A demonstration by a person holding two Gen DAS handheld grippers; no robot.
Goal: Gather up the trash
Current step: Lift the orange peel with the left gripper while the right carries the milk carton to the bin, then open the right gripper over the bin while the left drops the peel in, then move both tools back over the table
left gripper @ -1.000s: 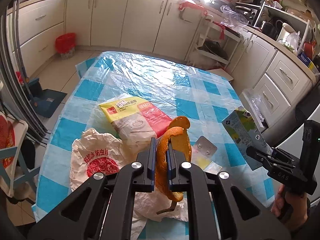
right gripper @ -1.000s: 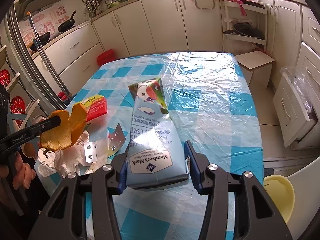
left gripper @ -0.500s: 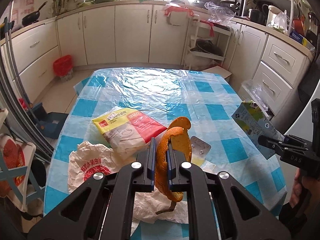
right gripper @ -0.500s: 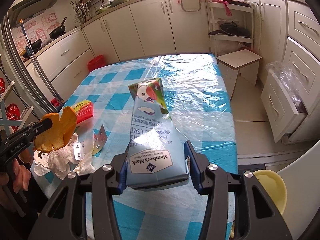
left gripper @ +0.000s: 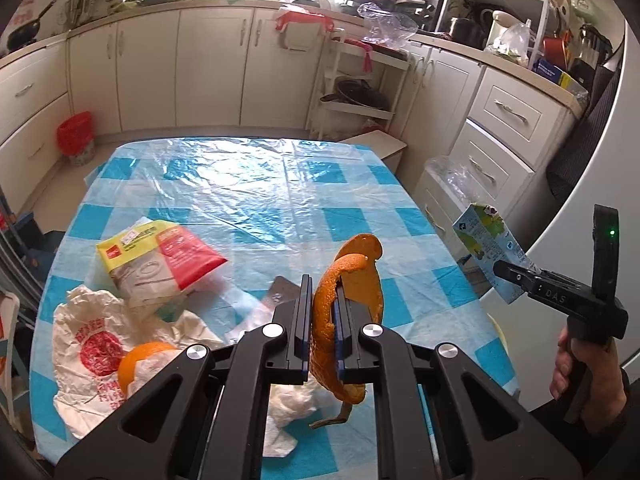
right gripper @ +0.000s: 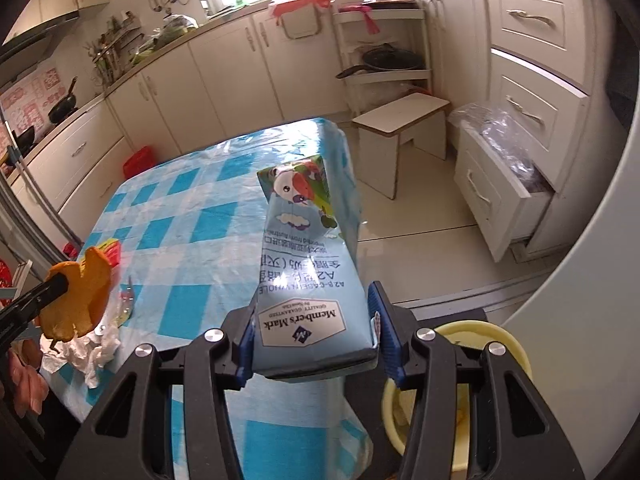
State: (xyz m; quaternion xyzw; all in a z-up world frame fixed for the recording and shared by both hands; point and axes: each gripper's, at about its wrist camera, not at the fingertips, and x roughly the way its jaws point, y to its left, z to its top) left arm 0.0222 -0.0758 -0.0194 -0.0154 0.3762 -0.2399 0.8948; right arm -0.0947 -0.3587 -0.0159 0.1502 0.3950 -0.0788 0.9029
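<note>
The left gripper [left gripper: 321, 312] is clamped on a strip of orange peel [left gripper: 352, 276], held clear above the checked table [left gripper: 256, 200]. The right gripper [right gripper: 314, 334] is clamped on a blue milk carton [right gripper: 306, 256], held off the table's edge above a yellow bin [right gripper: 516, 354] on the floor, whose contents are unclear. A snack packet [left gripper: 156, 256], crumpled wrapper [left gripper: 96, 352] and tissue [left gripper: 288, 404] lie on the table.

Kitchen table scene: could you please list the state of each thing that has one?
Left gripper: shut on orange peel.
Right gripper: shut on milk carton, lifted.
Snack bag: lying flat.
Bottom drawer: pulled open.
Yellow bin: open-topped.
</note>
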